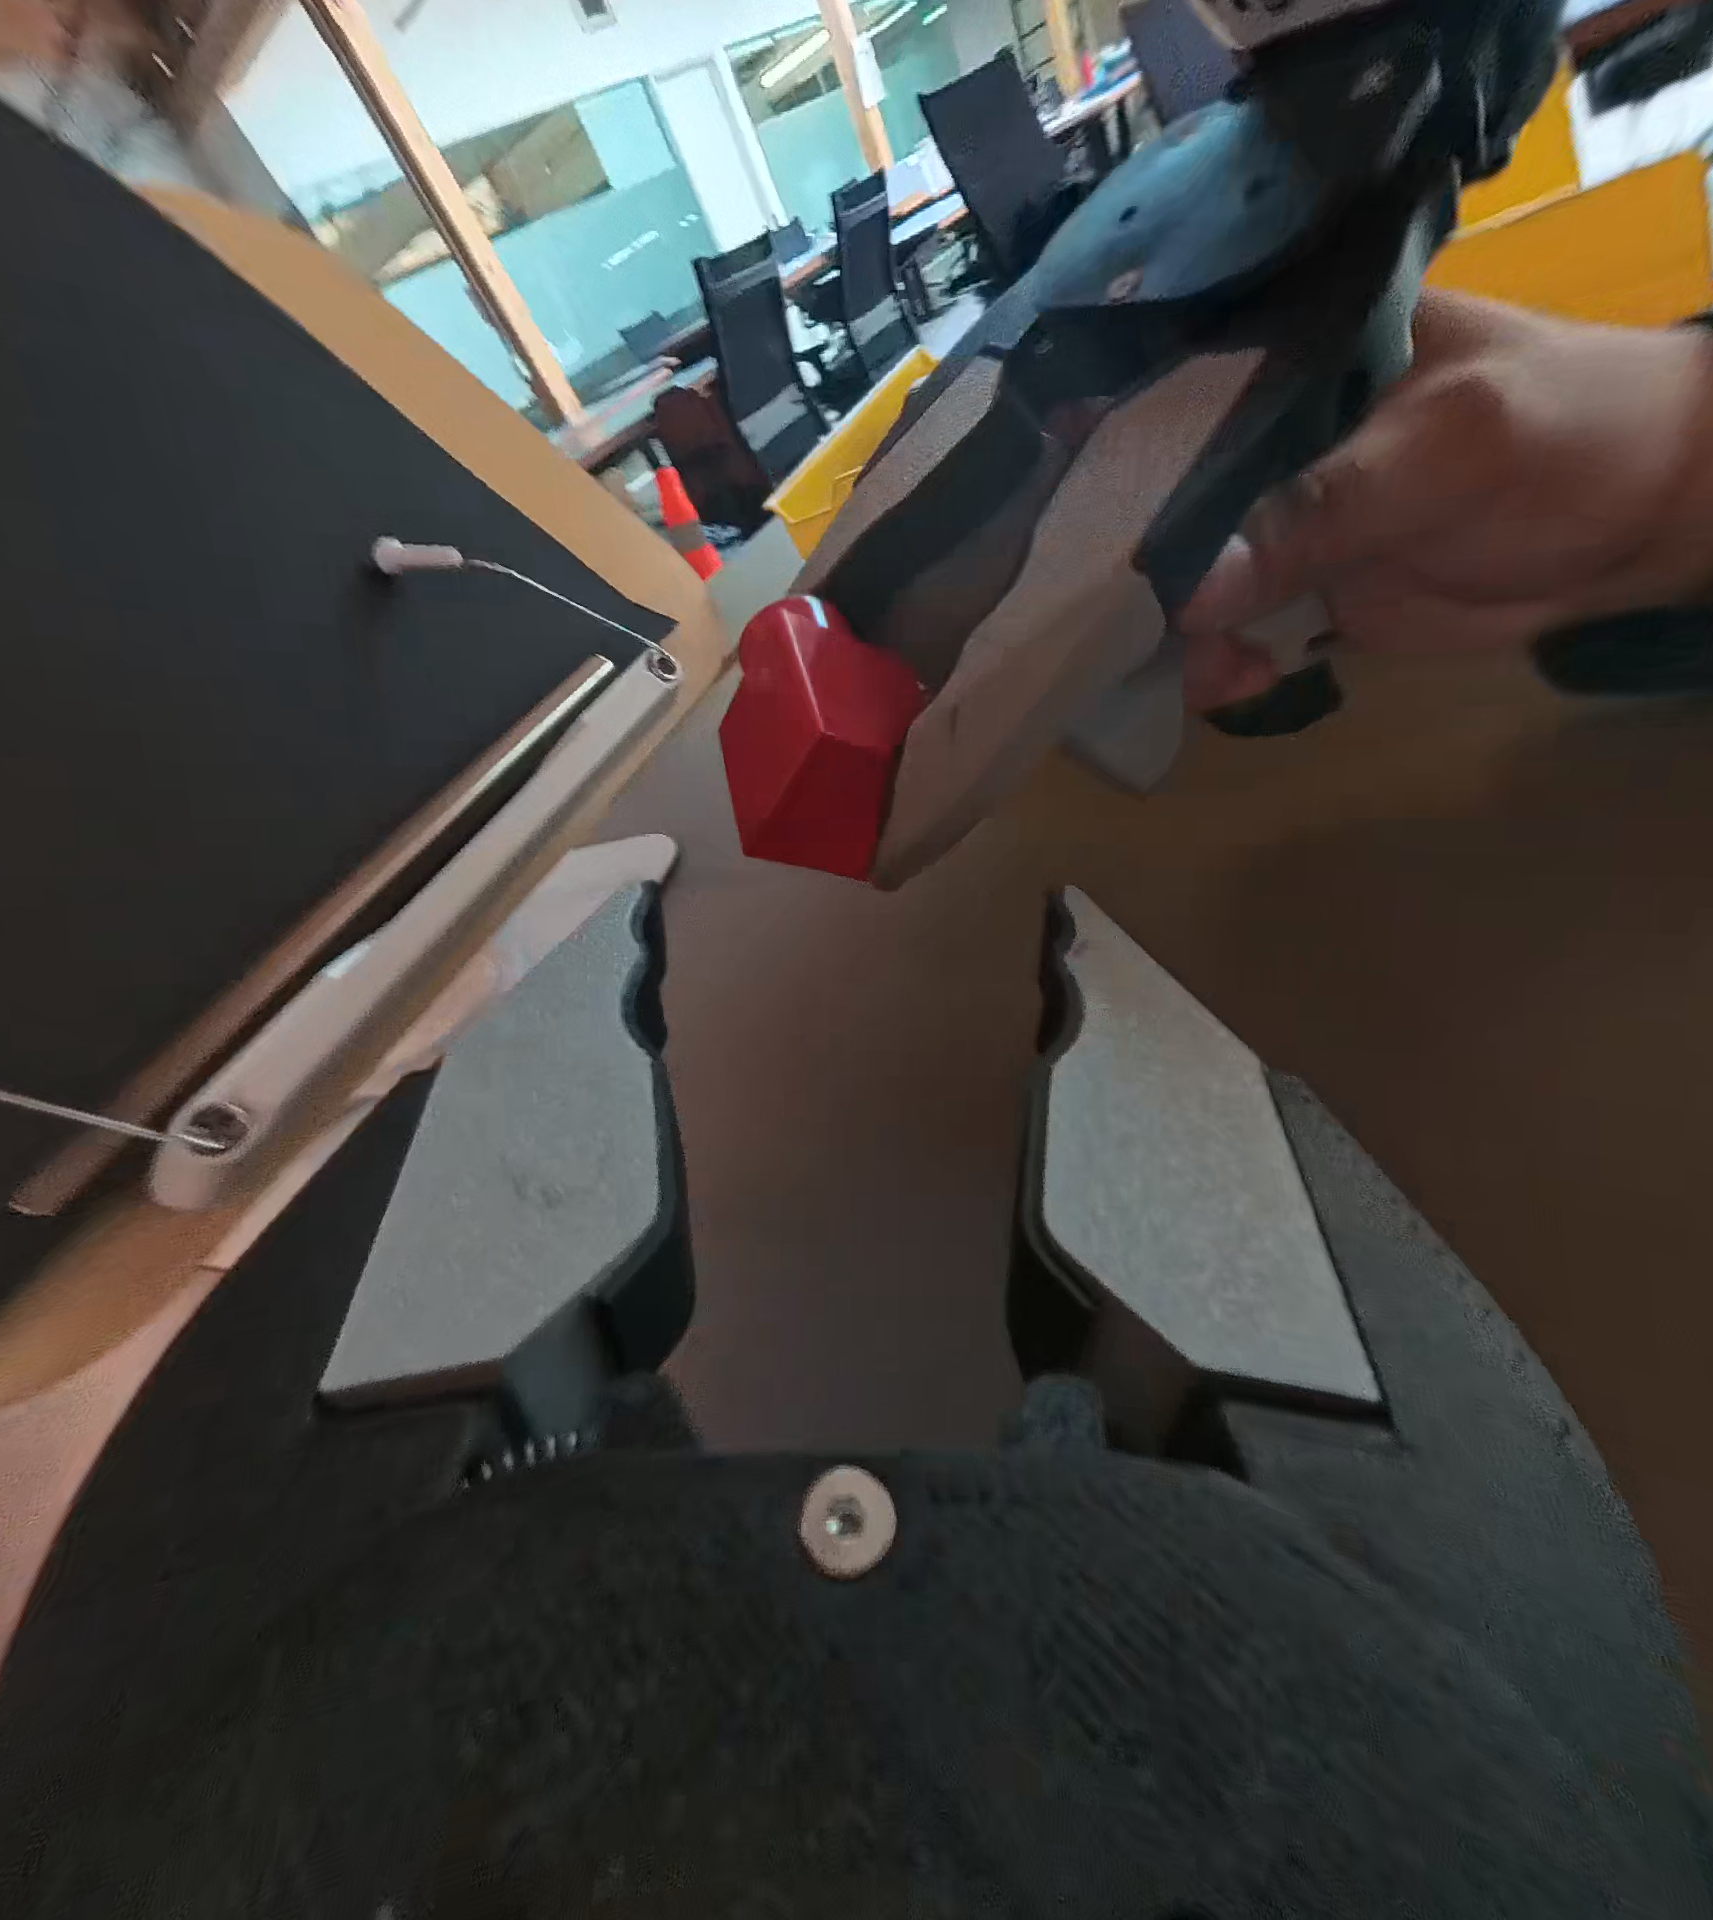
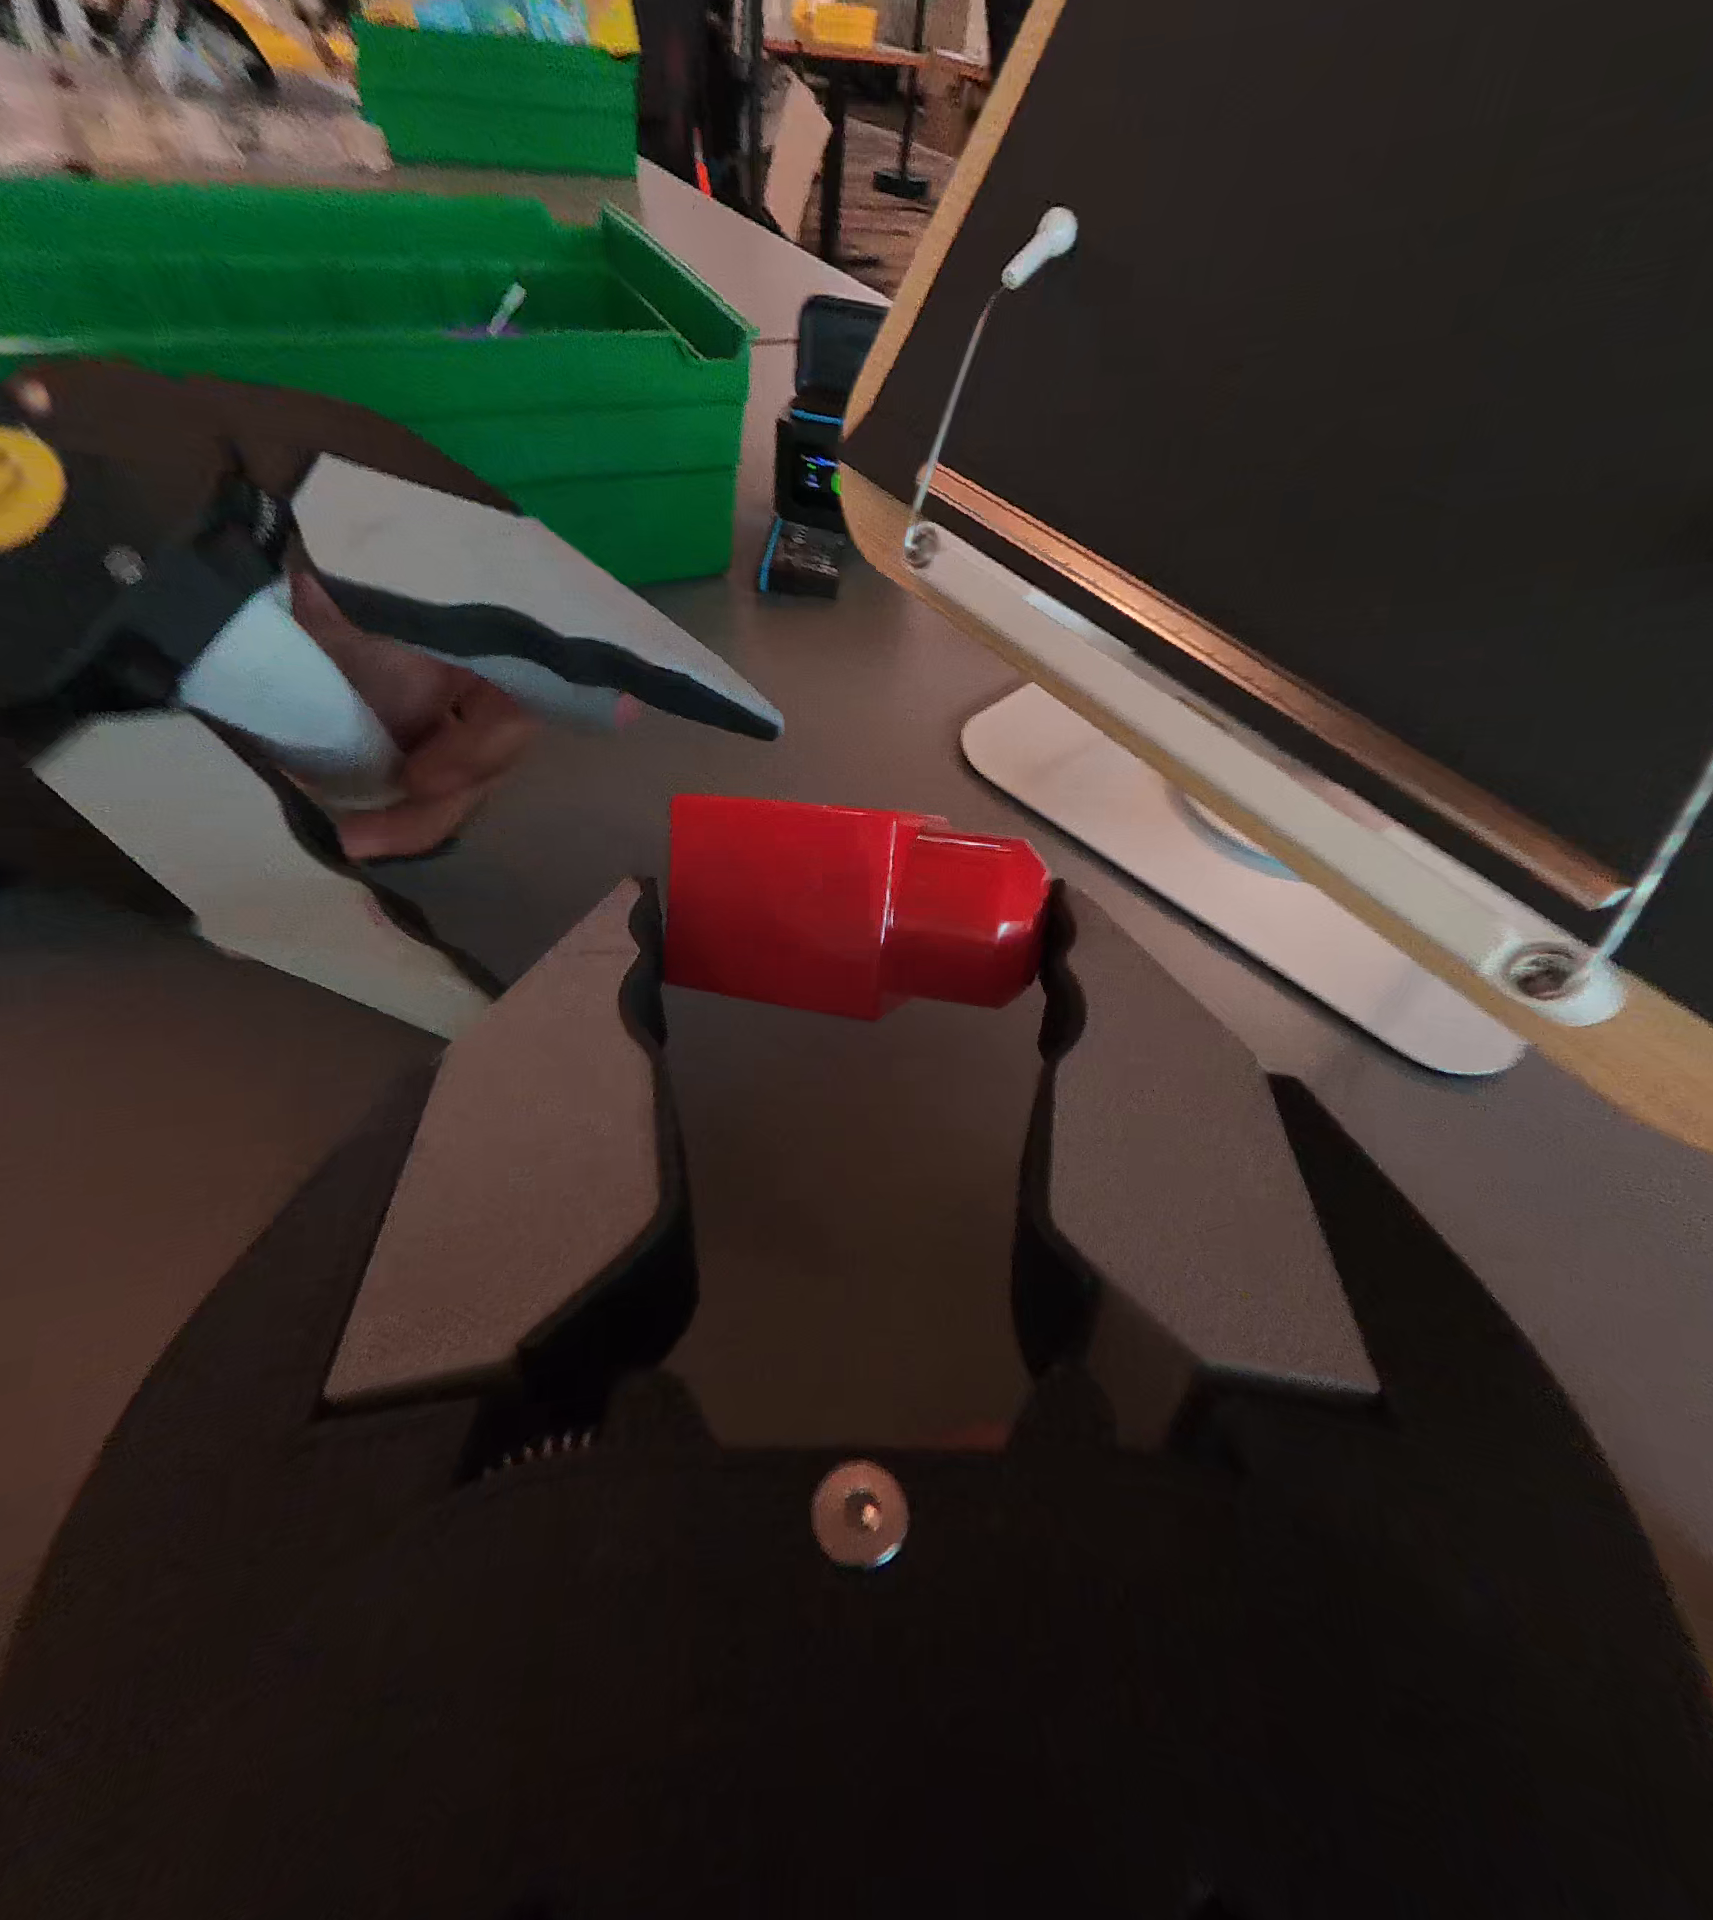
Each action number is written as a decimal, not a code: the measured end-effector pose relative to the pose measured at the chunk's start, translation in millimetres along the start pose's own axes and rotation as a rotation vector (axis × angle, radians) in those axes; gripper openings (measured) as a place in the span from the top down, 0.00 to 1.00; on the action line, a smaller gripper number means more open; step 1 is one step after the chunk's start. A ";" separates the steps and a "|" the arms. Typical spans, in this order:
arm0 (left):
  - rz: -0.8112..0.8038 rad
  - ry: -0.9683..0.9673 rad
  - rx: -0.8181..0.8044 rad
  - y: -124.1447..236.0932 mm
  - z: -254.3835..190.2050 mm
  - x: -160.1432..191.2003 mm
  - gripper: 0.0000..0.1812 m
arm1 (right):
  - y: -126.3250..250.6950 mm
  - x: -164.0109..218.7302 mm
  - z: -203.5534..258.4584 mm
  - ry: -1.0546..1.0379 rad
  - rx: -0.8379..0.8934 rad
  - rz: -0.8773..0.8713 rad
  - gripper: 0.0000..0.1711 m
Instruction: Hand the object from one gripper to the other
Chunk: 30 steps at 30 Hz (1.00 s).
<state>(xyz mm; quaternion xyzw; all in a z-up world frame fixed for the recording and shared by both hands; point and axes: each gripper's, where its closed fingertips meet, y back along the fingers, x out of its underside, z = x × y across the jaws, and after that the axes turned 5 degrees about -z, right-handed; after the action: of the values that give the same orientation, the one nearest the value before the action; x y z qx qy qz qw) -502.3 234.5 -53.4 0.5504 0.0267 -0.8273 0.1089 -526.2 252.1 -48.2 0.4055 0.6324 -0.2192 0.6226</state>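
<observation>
The handover looks about half done, by my reading: one pair of tongs has the red block, the other is ready but has not taken it.

In the right wrist view, the right tongs (image 2: 857, 940) grip the red block (image 2: 847, 904) at the centre of the frame. The block lies crosswise between the tips, its wide end against the left-hand fingertip and its narrower, stepped end against the right-hand one, with most of its body standing just past the tips. It is held clear above the grey table (image 2: 156, 1091).

In the same view the left tongs (image 2: 613, 821) come in from the left edge, held in a hand (image 2: 436, 758). Their jaws stand apart and empty, the upper finger ending just above and left of the block, the lower finger ending lower left of it. Neither finger touches the block.

In the left wrist view, the left tongs (image 1: 857, 894) fill the lower half of the frame, spread wide with nothing between them. The block (image 1: 816, 732) sits just above the gap, centre frame, clamped in the right tongs (image 1: 867, 748) that reach in from the upper right.

What is left, as I judge it: bring the open jaws around the block, close them, then let the right tongs release.

The black board (image 2: 1403, 436) on its stand is close at the upper right, and a green bin (image 2: 571, 416) sits at the upper left.
</observation>
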 end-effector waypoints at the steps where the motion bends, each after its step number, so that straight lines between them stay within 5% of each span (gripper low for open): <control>1: -0.001 0.058 0.024 1.0 0.3 0.1 0.60 | 0.8 0.4 -2.7 0.044 0.026 0.010 0.58; 13: -0.102 0.674 0.146 8.4 19.7 -13.1 0.56 | -3.7 2.3 14.9 0.494 0.100 0.084 0.58; 20: -0.057 0.711 0.228 -0.7 -2.1 -8.0 0.57 | -11.2 -0.5 38.1 0.646 0.090 0.077 0.58; 24: -0.054 0.669 0.290 -1.7 -15.9 -10.7 0.80 | -14.7 0.3 48.8 0.692 0.070 0.074 0.58; 30: -0.050 0.644 0.310 -0.3 -17.8 -10.6 0.81 | -13.8 -0.1 51.1 0.705 0.054 0.053 0.60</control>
<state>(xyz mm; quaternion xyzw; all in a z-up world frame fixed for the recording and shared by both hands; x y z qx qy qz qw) -482.3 239.3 -50.7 0.7920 -0.0527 -0.6081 -0.0100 -505.9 204.2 -57.8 0.4888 0.7916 -0.0659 0.3606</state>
